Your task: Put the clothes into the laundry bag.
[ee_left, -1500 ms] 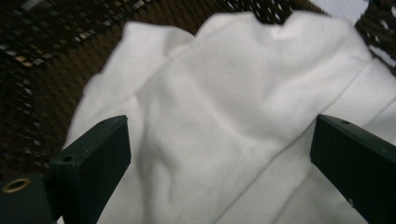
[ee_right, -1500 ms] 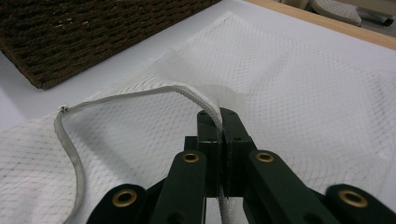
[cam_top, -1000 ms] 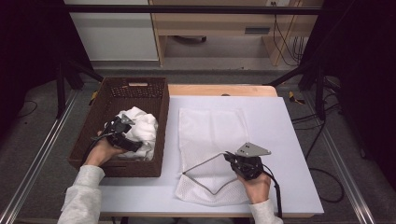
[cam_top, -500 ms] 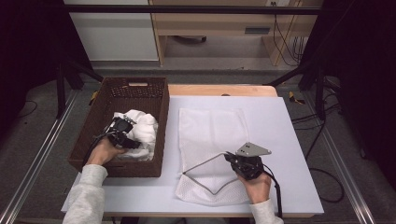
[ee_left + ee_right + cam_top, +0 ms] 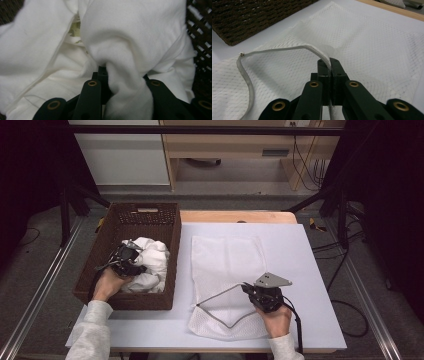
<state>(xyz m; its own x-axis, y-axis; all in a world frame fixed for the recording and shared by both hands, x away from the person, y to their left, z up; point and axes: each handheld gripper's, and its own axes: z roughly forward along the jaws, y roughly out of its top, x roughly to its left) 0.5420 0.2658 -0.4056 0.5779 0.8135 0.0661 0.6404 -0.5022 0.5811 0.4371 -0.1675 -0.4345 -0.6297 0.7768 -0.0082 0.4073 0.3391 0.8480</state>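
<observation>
1. There is one woven basket (image 5: 150,215), one mesh laundry bag (image 5: 227,257), one heap of white cloth (image 5: 150,265), and two grippers, one in each of the person's hands.
2. The white cloth is soft, thick and crumpled into loose folds; in the left gripper view a bunched fold (image 5: 125,82) of it runs down between the black jaws, and a hint of a pale green print shows in a gap deeper in the heap.
3. The mesh bag is white, fine-netted and flat, with a thick corded rim (image 5: 287,48) along its near opening; part of that rim is lifted off the surface into a raised loop.
4. The basket is dark brown, rectangular, and sits at the left of the white surface (image 5: 310,270); the white cloth lies inside it, towards its near end.
5. The mesh bag lies on the surface just to the right of the basket.
6. The left gripper (image 5: 129,261) is down in the basket; its jaws have just been closing and now pinch the fold of cloth between them.
7. The right gripper (image 5: 250,289) is at the near end of the bag, jaws clamped tight on the corded rim, holding it up.
</observation>
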